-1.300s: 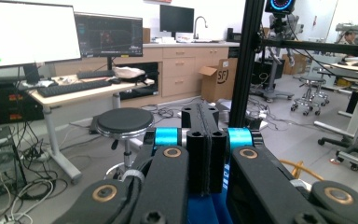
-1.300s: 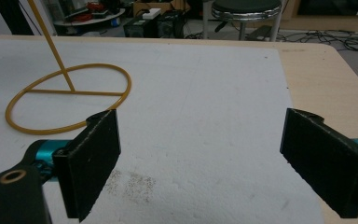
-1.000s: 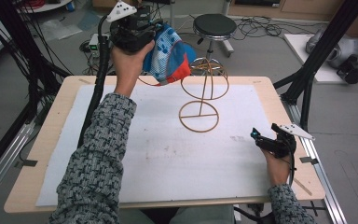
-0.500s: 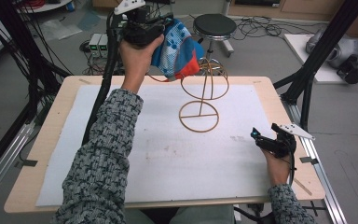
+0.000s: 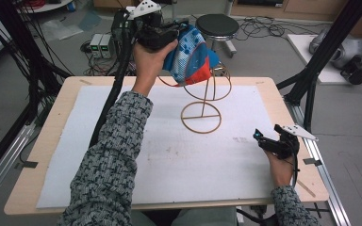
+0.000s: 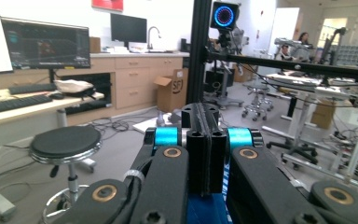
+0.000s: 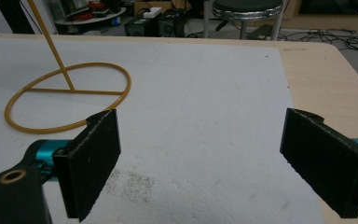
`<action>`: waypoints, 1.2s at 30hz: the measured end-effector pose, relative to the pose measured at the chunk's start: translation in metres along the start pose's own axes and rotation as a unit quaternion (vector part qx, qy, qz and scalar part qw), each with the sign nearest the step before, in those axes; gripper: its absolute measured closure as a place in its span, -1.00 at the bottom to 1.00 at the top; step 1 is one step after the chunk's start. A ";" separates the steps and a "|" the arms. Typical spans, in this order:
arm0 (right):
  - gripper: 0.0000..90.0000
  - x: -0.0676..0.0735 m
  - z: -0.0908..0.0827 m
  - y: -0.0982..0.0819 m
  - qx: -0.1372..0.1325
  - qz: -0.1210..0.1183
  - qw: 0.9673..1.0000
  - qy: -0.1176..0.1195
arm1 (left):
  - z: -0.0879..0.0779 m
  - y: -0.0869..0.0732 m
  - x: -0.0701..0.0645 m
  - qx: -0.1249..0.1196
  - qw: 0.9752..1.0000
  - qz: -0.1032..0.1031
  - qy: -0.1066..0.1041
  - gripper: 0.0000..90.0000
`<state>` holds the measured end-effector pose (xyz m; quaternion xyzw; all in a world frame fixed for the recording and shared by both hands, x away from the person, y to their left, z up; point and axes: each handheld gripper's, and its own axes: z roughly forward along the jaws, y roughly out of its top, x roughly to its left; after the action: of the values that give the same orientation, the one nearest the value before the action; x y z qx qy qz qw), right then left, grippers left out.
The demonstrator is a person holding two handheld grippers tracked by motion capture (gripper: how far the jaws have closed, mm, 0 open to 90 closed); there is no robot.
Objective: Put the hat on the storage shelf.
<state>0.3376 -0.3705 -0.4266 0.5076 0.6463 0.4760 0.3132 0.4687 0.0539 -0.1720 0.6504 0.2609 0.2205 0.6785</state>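
Where the table's near right edge runs, the right gripper [image 5: 264, 140] rests low over the white mat [image 5: 169, 155] in the person's right hand [image 5: 280, 165], its jaws spread wide with nothing between them; judged parked, clear of the work, so that it does not foul the stand

Item, mid-table, right of centre: gold wire stand [image 5: 202, 106], a ring base crossed by a bar, one upright rod, and a round hoop at the top; base flat on the mat, well apart from the right gripper. Judged to be a hanger or display frame awaiting the cloth

Item, far side, above the stand's hoop: blue, white and red cloth item [image 5: 191, 61], possibly a cap or bag, kind not certain. Lifted off the table, its lower red edge beside or touching the hoop; contact cannot be told. Held high, probably so that it can come down over the wire top

Item, far left of the cloth: left gripper [image 5: 172, 33], in the raised left hand [image 5: 151, 59], jaws pressed together on the cloth, a strip of blue showing beneath them in the left gripper view
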 end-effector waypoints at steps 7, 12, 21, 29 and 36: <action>-0.75 0.000 0.000 0.000 0.000 -0.001 1.000 0.000 | 0.008 -0.008 -0.004 0.033 0.999 0.009 -0.016 1.00; -0.75 0.000 0.000 0.000 0.001 -0.001 1.000 0.000 | 0.013 -0.016 -0.005 0.064 0.997 0.020 -0.028 1.00; -0.75 0.000 0.001 0.000 0.003 0.000 1.000 0.000 | 0.016 -0.030 -0.002 0.079 0.996 0.019 -0.047 1.00; -0.75 0.000 0.001 0.000 0.005 0.000 1.000 0.001 | 0.021 -0.042 -0.005 0.089 0.994 0.022 -0.060 1.00; -0.75 0.000 0.001 0.000 0.005 0.002 1.000 0.001 | 0.030 -0.049 -0.014 0.101 0.992 0.026 -0.073 1.00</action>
<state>0.3383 -0.3705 -0.4274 0.5101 0.6478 0.4739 0.3090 0.4754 0.0192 -0.2192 0.7368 0.2146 0.1621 0.6204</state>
